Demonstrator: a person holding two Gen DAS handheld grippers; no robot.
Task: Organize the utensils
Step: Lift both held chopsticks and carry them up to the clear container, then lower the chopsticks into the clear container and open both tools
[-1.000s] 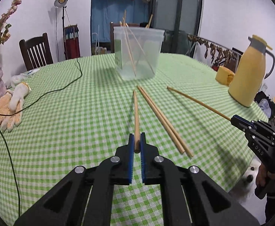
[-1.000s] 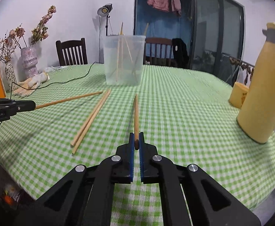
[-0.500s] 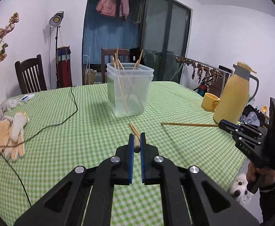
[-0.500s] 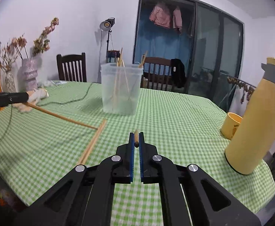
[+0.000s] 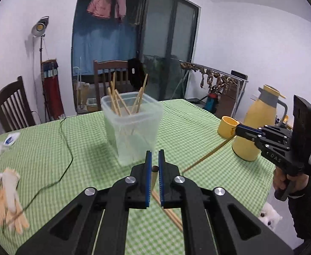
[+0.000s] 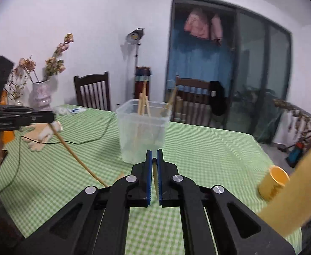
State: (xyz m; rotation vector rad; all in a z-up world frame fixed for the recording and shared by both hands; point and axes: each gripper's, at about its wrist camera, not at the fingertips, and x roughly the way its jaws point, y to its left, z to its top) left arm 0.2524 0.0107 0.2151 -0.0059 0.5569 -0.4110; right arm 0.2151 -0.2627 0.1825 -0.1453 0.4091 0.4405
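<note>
Each gripper pinches one chopstick by its end, tips hanging down, ready to drop in: the left gripper (image 5: pixel 154 162) holds a chopstick (image 5: pixel 154 177), the right gripper (image 6: pixel 154 159) another chopstick (image 6: pixel 155 176). The clear container (image 5: pixel 132 131) stands at twelve o'clock, with two loose chopsticks (image 5: pixel 168 212) on the table at six.

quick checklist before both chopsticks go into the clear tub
1. Left tool shut on its chopstick: ok.
2. Right tool shut on its chopstick: ok.
3. Clear tub upright, open at the top, sticks already leaning inside: ok.
4. Room left in the tub: ok.
5. Both held chopsticks hang tip-down below the tub's rim, too low to drop in: not ok.
6. Black cable lies left of the tub, out of the way: ok.
</note>
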